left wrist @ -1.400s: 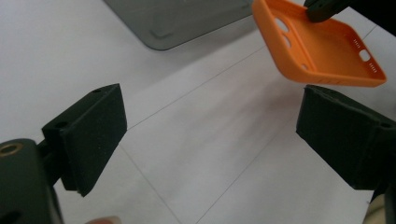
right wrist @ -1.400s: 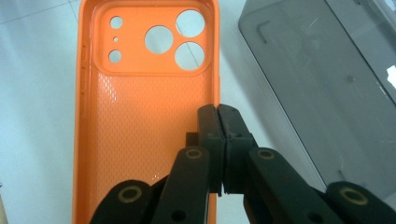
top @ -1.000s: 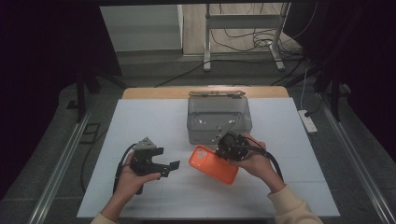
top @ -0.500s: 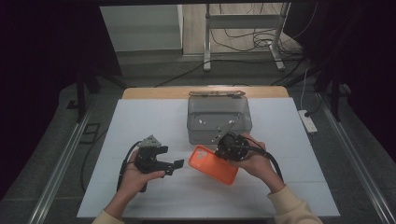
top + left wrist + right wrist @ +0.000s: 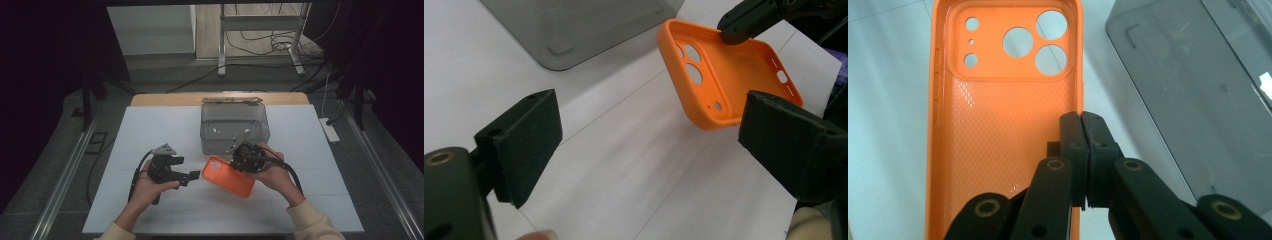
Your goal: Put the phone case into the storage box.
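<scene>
Here the right tongs [image 5: 1082, 150] pinch the orange phone case [image 5: 1003, 125] by its side wall; the left tongs [image 5: 644, 145], wide, should close squarely over the near corner ahead.

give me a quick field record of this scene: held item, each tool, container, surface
held item: orange soft phone case, camera cutouts showing, lifted at a tilt
right tool: shut on the case's side wall
left tool: open, aimed at the case, not touching it
container: smoky grey see-through plastic box, beyond the case
surface: white table
</scene>
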`<state>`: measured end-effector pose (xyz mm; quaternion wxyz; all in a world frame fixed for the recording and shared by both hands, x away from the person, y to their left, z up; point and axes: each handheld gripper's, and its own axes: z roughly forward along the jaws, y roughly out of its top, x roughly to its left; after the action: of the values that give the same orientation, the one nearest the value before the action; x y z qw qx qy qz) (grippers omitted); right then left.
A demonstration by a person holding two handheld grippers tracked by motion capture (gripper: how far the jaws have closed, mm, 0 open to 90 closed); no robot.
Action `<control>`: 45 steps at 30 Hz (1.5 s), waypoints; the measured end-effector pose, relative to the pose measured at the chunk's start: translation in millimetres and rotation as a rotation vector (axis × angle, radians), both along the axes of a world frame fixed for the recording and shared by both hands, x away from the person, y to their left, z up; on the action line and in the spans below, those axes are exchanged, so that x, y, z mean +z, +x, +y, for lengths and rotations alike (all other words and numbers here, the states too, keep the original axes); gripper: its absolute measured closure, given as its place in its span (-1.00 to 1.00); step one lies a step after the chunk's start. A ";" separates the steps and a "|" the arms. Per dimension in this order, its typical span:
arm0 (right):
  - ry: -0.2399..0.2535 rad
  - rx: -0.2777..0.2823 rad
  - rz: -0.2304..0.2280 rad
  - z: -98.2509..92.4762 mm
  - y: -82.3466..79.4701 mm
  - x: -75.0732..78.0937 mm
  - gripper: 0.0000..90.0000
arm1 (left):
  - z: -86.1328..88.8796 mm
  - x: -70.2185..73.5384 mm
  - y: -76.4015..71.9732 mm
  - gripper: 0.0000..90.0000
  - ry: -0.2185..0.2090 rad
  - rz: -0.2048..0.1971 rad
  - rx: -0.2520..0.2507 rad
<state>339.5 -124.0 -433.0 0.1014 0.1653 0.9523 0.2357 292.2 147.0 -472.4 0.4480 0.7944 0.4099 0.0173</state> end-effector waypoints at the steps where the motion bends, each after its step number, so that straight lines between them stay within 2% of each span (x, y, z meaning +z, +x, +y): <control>1: 0.000 0.000 0.000 -0.1 0.0 0.0 0.96 | -0.7 -0.1 0.4 -0.77 -0.001 0.002 -0.002; 31: -0.001 0.015 -0.012 1.3 -1.4 0.2 0.96 | -15.4 1.8 9.9 -0.75 -0.024 0.023 -0.048; 45: -0.005 0.029 -0.023 2.7 -3.2 -0.2 0.96 | -28.1 -2.1 17.7 -0.59 -0.025 0.053 -0.087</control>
<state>336.3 -121.3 -433.2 0.1092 0.1484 0.9540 0.2364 309.9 118.9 -474.5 0.4472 0.8061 0.3866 -0.0284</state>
